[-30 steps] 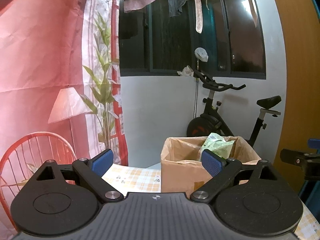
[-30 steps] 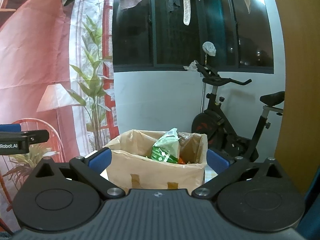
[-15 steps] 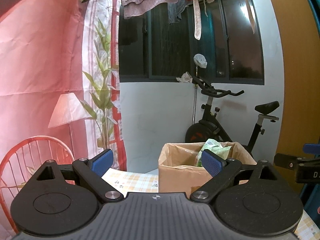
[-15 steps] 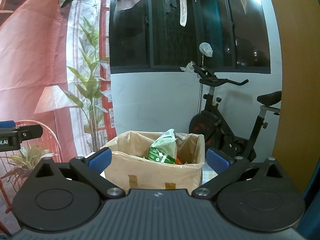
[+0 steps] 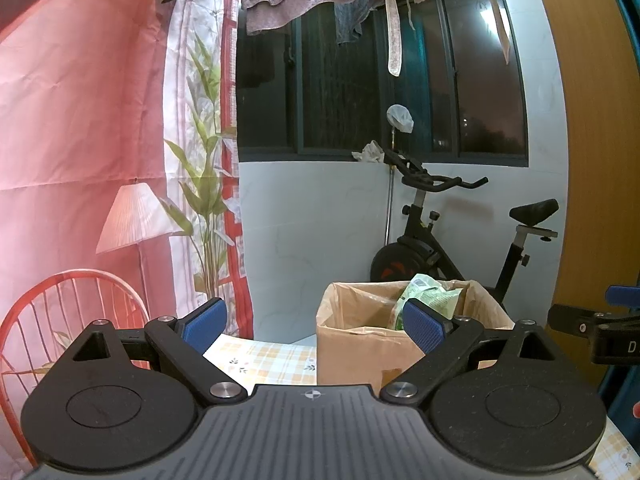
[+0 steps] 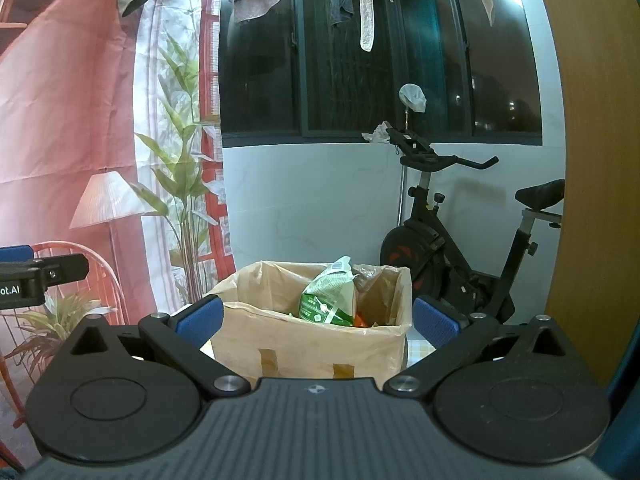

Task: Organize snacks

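With both the left gripper point(image 5: 315, 323) and right gripper point(image 6: 316, 318) spread wide and empty, green snack bag point(image 6: 330, 296) standing upright in the lined cardboard box point(image 6: 316, 346), a low reach could knock the light box over.

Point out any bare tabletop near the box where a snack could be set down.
Bare checked tablecloth lies left of the cardboard box, between the left gripper fingers. The box is crowded around the green snack bag.
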Demonstrator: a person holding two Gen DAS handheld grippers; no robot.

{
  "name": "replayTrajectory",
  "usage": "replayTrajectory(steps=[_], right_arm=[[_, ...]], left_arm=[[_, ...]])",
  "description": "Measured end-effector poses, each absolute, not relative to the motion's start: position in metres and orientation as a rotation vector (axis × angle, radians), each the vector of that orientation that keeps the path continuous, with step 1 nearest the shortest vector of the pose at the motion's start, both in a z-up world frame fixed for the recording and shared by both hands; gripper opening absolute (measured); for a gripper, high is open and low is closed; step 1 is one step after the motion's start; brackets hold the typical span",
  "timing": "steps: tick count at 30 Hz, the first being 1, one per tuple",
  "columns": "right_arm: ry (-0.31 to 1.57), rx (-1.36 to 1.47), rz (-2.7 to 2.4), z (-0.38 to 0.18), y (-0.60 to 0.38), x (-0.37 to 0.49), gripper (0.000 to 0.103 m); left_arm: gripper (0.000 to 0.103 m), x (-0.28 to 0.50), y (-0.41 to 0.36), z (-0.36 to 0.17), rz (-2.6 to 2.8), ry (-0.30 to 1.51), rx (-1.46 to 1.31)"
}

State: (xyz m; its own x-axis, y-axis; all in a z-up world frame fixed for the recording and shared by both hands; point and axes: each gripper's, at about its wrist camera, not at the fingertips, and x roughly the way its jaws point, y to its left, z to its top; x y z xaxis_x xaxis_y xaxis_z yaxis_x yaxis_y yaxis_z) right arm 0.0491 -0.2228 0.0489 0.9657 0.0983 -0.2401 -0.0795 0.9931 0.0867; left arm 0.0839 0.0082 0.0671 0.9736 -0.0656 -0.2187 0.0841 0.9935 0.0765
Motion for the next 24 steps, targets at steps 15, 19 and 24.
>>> replayTrajectory(steps=[15,19,24], right_arm=[[0.249,0.077,0.094,0.0488,-0.2224,0.0487,0.103],[0.250,0.078,0.094,0.0487,-0.2225,0.0489,0.103],[0.257,0.079,0.096,0.0471,-0.2213,0.0482,0.103]], left_arm=[[0.096,0.0844,0.0084,0.0663,-0.071,0.222,0.082],[0.096,0.0845,0.0082,0.0658,-0.077,0.223,0.082],[0.096,0.0831,0.0080,0.0660,-0.087,0.216,0.083]])
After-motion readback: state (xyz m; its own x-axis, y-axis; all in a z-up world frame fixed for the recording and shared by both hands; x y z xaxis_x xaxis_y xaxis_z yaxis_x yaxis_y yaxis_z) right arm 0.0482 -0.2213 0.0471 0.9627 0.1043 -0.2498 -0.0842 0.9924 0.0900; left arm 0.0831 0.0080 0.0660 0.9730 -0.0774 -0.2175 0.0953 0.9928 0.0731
